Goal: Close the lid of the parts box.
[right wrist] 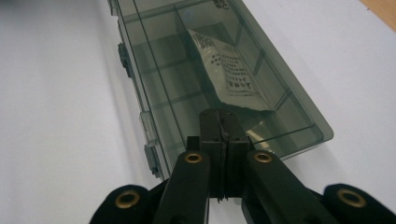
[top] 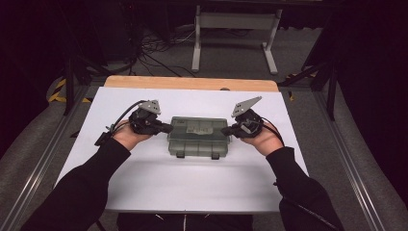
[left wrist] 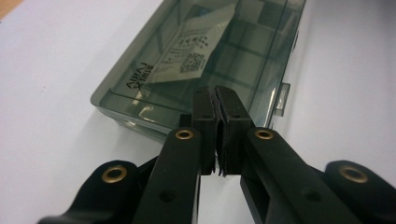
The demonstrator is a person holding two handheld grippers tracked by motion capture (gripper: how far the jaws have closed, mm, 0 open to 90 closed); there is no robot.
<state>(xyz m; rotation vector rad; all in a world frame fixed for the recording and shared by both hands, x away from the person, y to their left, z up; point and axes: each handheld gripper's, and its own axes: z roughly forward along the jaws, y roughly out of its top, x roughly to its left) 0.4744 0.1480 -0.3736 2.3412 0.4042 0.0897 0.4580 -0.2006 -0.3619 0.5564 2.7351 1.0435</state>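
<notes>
at each short end of the grey box (top: 198, 136), left tongs (top: 166, 128) and right tongs (top: 226, 130) sit closed, empty.

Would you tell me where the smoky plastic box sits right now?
In the high view the plastic box lies mid-table on the white sheet, between the left gripper and right gripper, lid closed.

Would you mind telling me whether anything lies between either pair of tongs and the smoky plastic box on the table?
Nothing visible does. The left tongs and right tongs, both shut, point at opposite short ends of the box, with bare white table around it.
</notes>
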